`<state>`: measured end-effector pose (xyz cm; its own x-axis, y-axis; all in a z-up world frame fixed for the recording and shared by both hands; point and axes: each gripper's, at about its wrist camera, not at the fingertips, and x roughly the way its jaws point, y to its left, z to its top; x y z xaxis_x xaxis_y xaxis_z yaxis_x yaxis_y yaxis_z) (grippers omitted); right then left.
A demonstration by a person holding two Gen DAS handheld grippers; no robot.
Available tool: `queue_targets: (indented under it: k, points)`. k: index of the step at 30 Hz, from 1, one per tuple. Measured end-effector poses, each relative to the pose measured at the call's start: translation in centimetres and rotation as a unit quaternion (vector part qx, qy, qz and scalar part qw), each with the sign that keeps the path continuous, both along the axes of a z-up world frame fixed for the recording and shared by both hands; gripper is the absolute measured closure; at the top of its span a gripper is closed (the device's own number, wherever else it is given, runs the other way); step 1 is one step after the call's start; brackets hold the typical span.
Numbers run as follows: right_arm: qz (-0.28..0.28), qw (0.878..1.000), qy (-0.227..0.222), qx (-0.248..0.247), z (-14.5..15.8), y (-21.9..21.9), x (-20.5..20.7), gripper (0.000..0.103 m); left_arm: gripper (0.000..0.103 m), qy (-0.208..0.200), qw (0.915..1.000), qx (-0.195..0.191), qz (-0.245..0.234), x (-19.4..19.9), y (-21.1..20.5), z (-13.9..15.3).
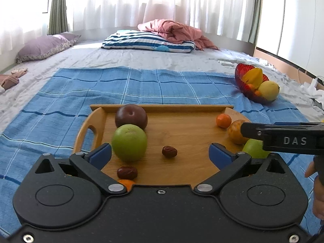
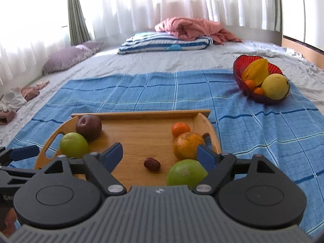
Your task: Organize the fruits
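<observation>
Both grippers hang over the near edge of the wooden tray (image 2: 204,121), which sits on a blue checked cloth (image 2: 141,89) spread on the bed. The left gripper (image 1: 160,152) has its jaws spread wide with nothing between the pads; a green apple (image 1: 129,141) sits just ahead of its left finger. The right gripper (image 2: 160,156) is also spread and holds nothing, though a second green apple (image 2: 186,172) lies right against its right finger, with a large orange (image 2: 188,144) just behind.

The risks, as I judge them: the round fruit can roll. A finger that nudges either apple while closing could push it along the tray or into its neighbour. The two grippers also work close together, so they could knock each other over the tray. The red glass bowl (image 2: 239,68) on the far right rests tilted on soft bedding and is already piled high, so adding fruit could tip it or spill the top pieces.

Counted on the tray: two green apples, one dark plum-like fruit (image 1: 131,116), one large orange, one small tangerine (image 2: 180,129), two dried dates (image 1: 169,151), and one more small orange fruit (image 1: 126,182) half hidden under the left gripper. In the bowl: one star fruit (image 2: 256,69), one yellow pear-like fruit (image 2: 275,86), two small tangerines.
</observation>
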<state>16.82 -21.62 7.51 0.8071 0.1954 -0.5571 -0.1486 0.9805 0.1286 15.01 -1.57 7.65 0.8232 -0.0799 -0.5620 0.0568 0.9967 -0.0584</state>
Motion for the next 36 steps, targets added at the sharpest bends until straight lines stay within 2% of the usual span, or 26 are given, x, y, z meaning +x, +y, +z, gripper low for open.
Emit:
queue_targets:
  k: [9, 17, 21, 36]
  points:
    - [0.008, 0.998, -0.059, -0.011, 0.3, 0.1, -3.5, 0.003, 0.001, -0.010, 0.9999, -0.010, 0.001, -2.5, 0.8, 0.0]
    - [0.013, 0.995, -0.093, -0.031, -0.3, 0.8, -5.6, 0.000, 0.000, -0.010, 0.9998, -0.008, 0.016, -4.2, 1.5, -0.9]
    - [0.011, 0.995, -0.095, -0.040, -0.7, 1.1, -6.0, 0.000, 0.000, -0.008, 0.9996, -0.011, 0.023, -4.7, 1.9, -1.4]
    - [-0.006, 0.995, -0.101, -0.023, -2.9, 0.8, -7.6, 0.000, 0.000, 0.000, 0.9993, -0.007, 0.038, -6.4, 2.5, -3.7]
